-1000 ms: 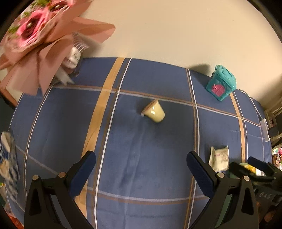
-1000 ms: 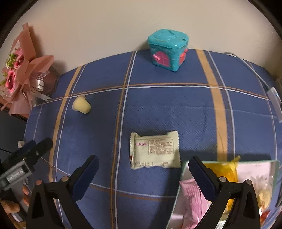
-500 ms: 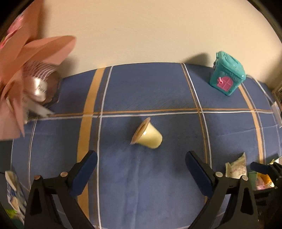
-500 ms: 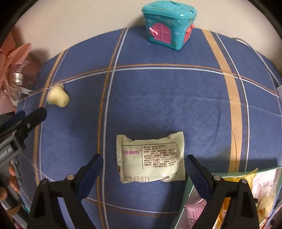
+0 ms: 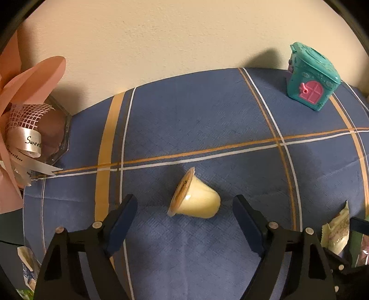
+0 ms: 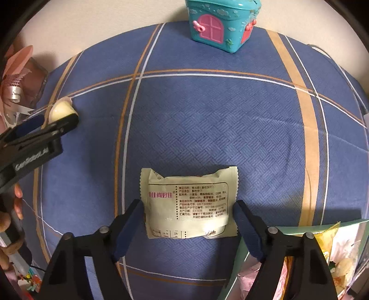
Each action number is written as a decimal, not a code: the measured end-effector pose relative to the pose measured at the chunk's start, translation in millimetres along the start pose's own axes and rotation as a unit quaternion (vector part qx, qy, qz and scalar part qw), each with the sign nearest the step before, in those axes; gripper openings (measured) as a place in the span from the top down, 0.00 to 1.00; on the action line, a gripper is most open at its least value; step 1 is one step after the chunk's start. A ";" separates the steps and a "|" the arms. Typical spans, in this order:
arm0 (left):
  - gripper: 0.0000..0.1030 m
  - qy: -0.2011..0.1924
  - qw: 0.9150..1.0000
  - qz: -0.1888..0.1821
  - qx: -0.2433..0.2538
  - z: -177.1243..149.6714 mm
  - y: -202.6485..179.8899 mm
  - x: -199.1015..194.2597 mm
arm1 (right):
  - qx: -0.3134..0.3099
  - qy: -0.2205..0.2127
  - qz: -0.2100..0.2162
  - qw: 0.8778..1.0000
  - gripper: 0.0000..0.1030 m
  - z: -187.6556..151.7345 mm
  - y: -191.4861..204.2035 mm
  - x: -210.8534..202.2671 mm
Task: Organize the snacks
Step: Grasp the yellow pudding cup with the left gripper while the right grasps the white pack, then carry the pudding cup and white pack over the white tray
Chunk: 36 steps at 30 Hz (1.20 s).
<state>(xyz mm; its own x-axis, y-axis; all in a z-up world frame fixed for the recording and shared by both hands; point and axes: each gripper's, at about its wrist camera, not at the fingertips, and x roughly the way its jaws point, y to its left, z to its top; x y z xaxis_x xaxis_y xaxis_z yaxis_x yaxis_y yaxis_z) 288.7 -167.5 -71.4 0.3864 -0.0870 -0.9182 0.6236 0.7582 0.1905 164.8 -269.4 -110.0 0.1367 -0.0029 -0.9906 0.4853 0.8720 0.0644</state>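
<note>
The table [image 6: 207, 120] wears a blue cloth crossed by orange and white stripes, and a teal toy house [image 6: 222, 22] with pink doors stands at its far edge against the wall; everything below is placed from that house.

A pale yellow jelly cup [image 5: 196, 200] lies on its side well to the near left of the house, its foil lid facing left. The left claw [image 5: 184, 207] straddles it with the jaws closing; both blue pads stand clear of the cup, with cloth showing on either side.

A cream snack packet [image 6: 188, 204] lies flat, printed label up, nearer than the house and almost straight in front of it. The right claw [image 6: 188, 213] points down over the packet, jaws closing, the pads flanking the packet's short edges; whether they already touch the wrapper I cannot tell.

To the near right of the house, beside the packet, a green-rimmed box [image 6: 299, 227] holds other wrapped snacks in yellow and pink.

Far left of the house, a pink paper bouquet [image 5: 27, 97] with white ribbon sits at the table's edge.
</note>
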 end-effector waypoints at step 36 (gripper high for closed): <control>0.62 -0.001 0.966 -0.080 -0.246 -110.0 9.9 -87.8 | 0.005 -0.065 0.043 0.997 0.43 -80.0 -4.0 -79.3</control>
<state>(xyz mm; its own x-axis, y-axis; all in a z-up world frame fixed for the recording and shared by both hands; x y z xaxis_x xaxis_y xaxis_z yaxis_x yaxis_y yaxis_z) 186.2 -81.3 -27.1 0.3144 -0.2295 -0.9211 0.2770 0.9503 -0.1422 82.8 -233.4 -41.3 0.2890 0.0083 -0.9573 0.4751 0.8669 0.1509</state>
